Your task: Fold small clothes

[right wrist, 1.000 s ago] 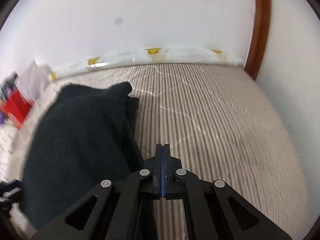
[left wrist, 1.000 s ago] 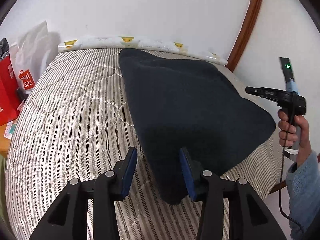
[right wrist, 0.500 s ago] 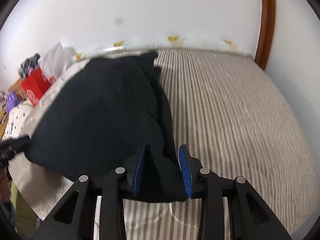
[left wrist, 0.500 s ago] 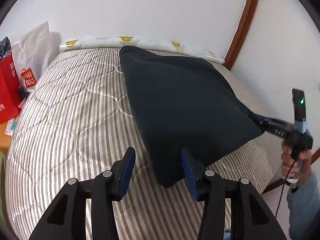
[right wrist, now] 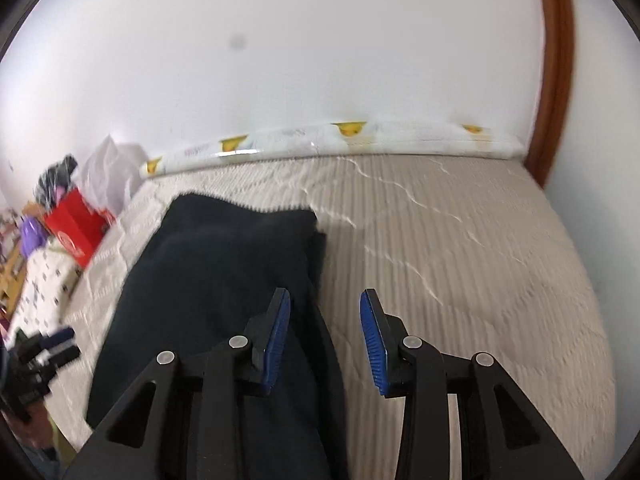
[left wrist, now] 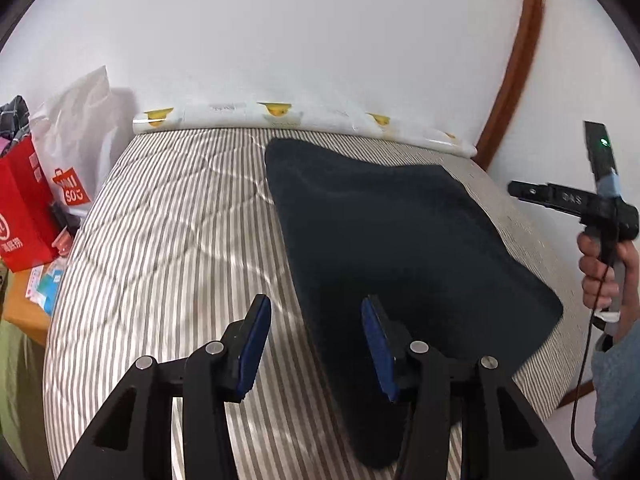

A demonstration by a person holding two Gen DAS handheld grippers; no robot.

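A dark cloth (left wrist: pixel 400 248) is laid folded on the striped bed (left wrist: pixel 160 240). Both the left claw (left wrist: pixel 316 344) and right claw (right wrist: pixel 325 340) are spread, gripping nothing. The cloth's near end is hidden behind the claws.

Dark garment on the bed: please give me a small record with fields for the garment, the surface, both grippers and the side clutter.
garment: dark garment, lying flat
surface: striped mattress
left gripper: open, holding nothing, its right finger over the garment's edge
right gripper: open, holding nothing, at the garment's right edge
clutter: red bag, white bag
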